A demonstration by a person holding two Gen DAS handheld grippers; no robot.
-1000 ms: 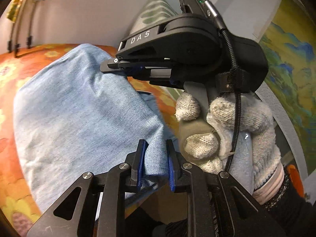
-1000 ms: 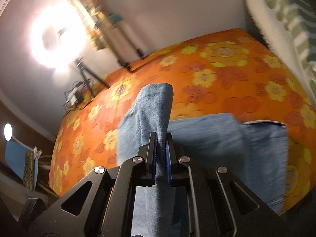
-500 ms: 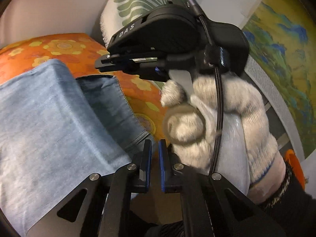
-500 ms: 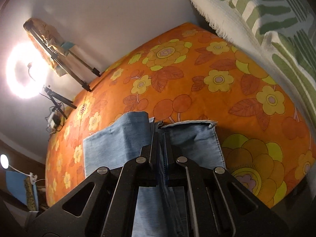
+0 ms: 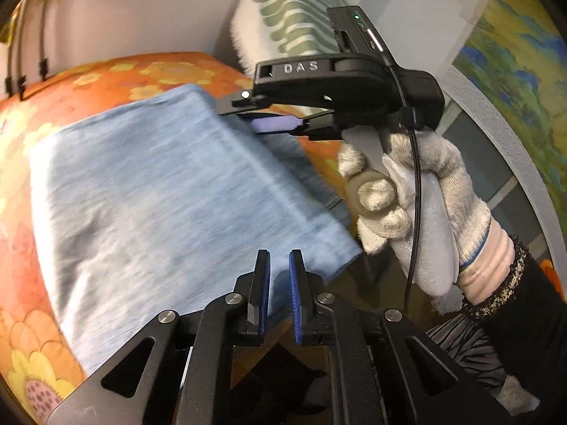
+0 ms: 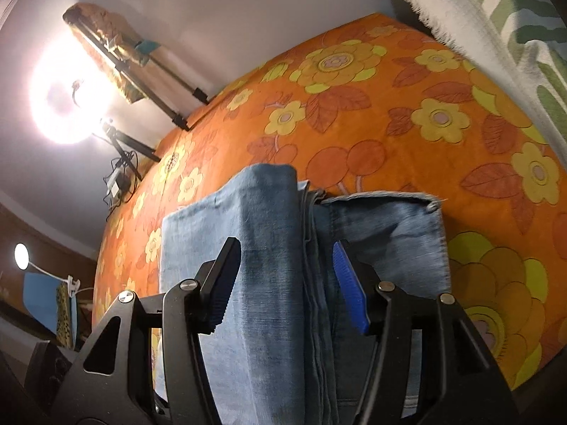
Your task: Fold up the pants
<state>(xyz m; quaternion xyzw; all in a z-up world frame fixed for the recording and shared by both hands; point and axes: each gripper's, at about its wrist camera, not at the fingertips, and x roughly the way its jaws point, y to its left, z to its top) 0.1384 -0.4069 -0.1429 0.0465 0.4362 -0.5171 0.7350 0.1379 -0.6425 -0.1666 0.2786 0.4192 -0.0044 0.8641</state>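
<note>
Light blue denim pants lie folded on the orange flowered bedspread. My left gripper sits at the near edge of the fold, jaws a narrow gap apart, with cloth seen between them but not pinched. My right gripper is open, its fingers astride the folded edge of the pants, not pressing it. In the left wrist view the right gripper hovers at the far right corner of the fold, held by a white gloved hand.
A green and white patterned blanket borders the bedspread on the right. A bright ring light on a tripod and a stand are beyond the bed's far end. A painted wall hanging is at right.
Both grippers carried the pants' end over the fold and laid it down. The right gripper opened wide and released the denim; the left jaws parted slightly and drew back to the fold's edge.
</note>
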